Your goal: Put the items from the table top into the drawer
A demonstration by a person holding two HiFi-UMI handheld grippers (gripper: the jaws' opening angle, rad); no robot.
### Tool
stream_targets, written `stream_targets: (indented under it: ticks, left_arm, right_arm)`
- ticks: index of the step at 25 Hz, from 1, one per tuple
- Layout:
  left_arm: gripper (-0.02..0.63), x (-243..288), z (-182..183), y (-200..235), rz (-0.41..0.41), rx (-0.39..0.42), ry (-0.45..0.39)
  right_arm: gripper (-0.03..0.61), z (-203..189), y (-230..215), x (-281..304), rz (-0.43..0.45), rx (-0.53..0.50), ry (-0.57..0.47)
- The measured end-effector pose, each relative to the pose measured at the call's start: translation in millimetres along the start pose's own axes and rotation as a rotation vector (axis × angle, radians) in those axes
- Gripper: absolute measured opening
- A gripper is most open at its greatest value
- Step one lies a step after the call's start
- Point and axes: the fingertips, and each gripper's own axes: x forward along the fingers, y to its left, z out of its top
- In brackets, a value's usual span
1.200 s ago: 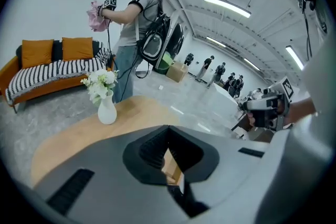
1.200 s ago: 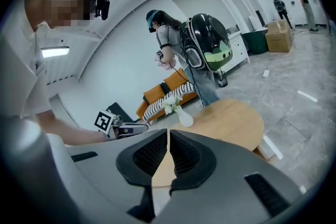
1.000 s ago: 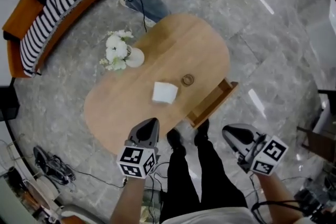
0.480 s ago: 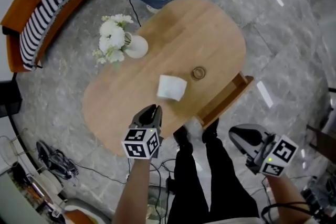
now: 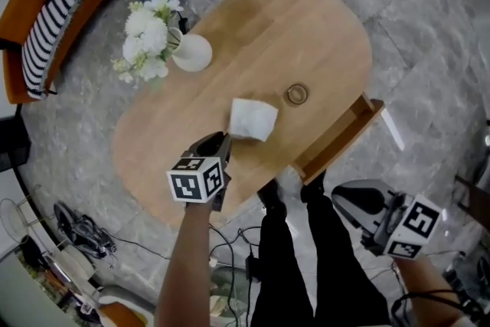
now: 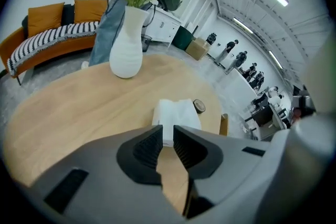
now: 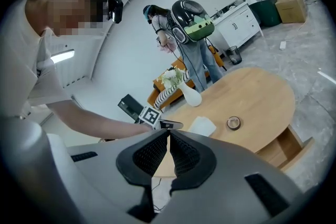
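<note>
Left gripper (image 5: 218, 142) tilts toward napkin (image 5: 253, 119), empty jaws opening.

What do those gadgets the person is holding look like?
Both the left gripper and the right gripper are grey shells tapering to two jaws lined with ridged black pads. Each carries a white cube printed with black square markers. The left gripper's jaws have just been opening, with nothing between them. Forearms are bare; the person wears a white short-sleeved shirt and black trousers.

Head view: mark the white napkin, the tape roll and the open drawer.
white napkin (image 5: 253, 119), head view, middle of top face
tape roll (image 5: 289, 94), head view, left of its rim
open drawer (image 5: 348, 140), head view, front wall
</note>
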Motion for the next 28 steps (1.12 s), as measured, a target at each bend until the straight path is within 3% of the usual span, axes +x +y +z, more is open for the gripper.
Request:
stream_targets:
  ticks: [6,16,22,28]
  left_arm:
    - [0.072,24,-5,12,-0.029,0.059,0.079]
    - [0.106,46,-15,15,-0.062,0.041,0.133]
    - [0.075,55,-26,8,-0.101,0.053,0.189]
    - [0.01,47,-25,-11,-0.134,0.086,0.172]
  right_arm:
    - [0.041,-10,-6,18,0.046,0.013,0.01]
    - [0.041,-17,-27,47,0.061,0.022,0.015]
    - [0.041,-28,-33,59,0.068,0.058,0.019]
    - [0.041,-37,-34,59,0.065,0.084,0.024]
